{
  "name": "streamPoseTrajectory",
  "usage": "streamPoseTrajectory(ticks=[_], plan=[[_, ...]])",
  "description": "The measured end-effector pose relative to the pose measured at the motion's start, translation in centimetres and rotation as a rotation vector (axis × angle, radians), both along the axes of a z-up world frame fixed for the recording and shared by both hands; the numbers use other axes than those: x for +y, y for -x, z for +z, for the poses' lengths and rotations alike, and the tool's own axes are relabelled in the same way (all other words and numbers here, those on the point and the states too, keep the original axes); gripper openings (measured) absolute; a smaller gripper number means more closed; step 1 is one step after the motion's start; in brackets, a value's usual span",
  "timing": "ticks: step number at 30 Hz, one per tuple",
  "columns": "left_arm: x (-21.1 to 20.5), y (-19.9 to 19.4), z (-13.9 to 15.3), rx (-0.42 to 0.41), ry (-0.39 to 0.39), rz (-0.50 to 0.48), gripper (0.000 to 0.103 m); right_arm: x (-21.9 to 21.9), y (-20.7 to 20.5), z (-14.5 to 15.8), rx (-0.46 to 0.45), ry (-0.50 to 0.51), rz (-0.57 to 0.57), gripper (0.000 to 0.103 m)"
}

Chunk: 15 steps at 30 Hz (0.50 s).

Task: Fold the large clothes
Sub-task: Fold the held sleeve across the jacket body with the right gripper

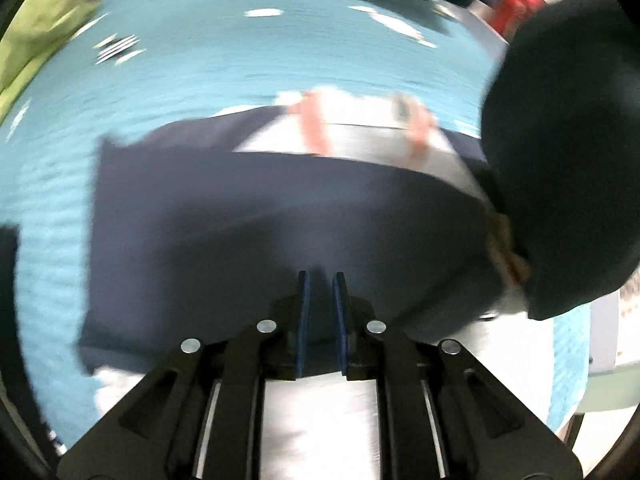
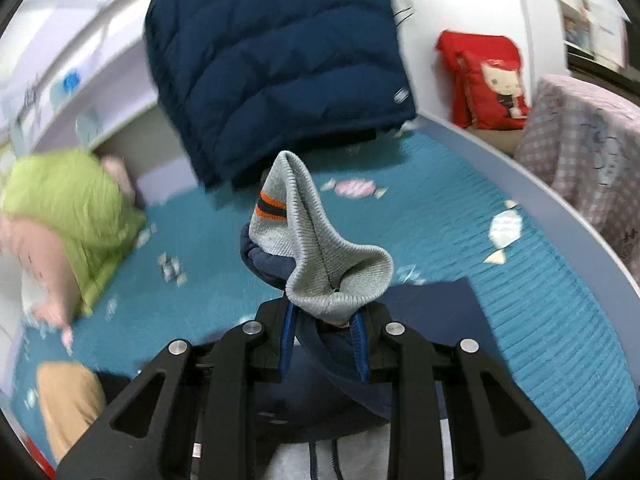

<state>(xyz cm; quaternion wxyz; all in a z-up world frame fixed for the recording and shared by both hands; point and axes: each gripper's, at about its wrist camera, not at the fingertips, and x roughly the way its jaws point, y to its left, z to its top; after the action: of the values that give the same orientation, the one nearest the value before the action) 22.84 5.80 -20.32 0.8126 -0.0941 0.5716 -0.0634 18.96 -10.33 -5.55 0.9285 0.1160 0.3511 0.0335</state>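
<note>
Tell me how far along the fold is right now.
Partly done. The navy and grey garment lies on the teal bedcover with a navy panel apparently already folded over the grey part. In hand: the right claw grips the grey ribbed cuff of a sleeve, lifted. The left claw hovers over the navy fabric, slightly open, gripping nothing. Left: lay that sleeve in and make the final folds.

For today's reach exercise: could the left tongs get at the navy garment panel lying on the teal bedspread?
Probably yes. The left tongs hang over the navy panel, slightly parted, with nothing between them and the cloth.
</note>
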Motion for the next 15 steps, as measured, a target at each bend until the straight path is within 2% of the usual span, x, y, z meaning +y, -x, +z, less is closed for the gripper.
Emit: streamPoseTrajectory(ticks=[1, 2, 3, 4, 5, 7, 8, 10, 12, 15], plan=[[1.9, 0.2, -0.1, 0.005, 0.003, 0.038, 0.013, 1.4, -0.3, -1.4, 0.020, 0.006, 0.022, 0.030], [3.4, 0.5, -0.1, 0.008, 0.002, 0.067, 0.013, 2.8, -0.7, -3.1, 0.058, -0.006, 0.086, 0.042], [5.2, 0.8, -0.3, 0.012, -0.007, 0.109, 0.013, 4.3, -1.1, -4.8, 0.122, -0.037, 0.180, 0.050], [6.8, 0.9, -0.4, 0.017, -0.020, 0.145, 0.013, 5.0, -1.1, -5.8, 0.164, -0.065, 0.228, 0.059], [8.6, 1.2, -0.6, 0.025, -0.032, 0.188, 0.013, 5.6, -0.9, -6.8, 0.206, -0.095, 0.260, 0.060], [11.6, 1.8, -0.8, 0.042, -0.027, 0.245, 0.013, 5.6, -0.1, -7.3, 0.213, -0.130, 0.289, 0.063], [12.7, 1.9, -0.9, 0.052, -0.016, 0.266, 0.015, 5.1, 0.3, -7.3, 0.207, -0.134, 0.289, 0.074], [13.9, 2.3, -0.8, 0.052, 0.004, 0.288, 0.022, 3.2, 1.0, -7.1, 0.196, -0.121, 0.247, 0.085], [13.9, 2.6, -0.5, 0.044, 0.007, 0.292, 0.033, 0.0, 1.5, -7.5, 0.215, -0.101, 0.172, 0.085], [12.9, 2.3, -1.3, 0.064, 0.037, 0.264, 0.036, -5.2, 2.4, -9.2, 0.274, -0.159, 0.047, 0.085]])
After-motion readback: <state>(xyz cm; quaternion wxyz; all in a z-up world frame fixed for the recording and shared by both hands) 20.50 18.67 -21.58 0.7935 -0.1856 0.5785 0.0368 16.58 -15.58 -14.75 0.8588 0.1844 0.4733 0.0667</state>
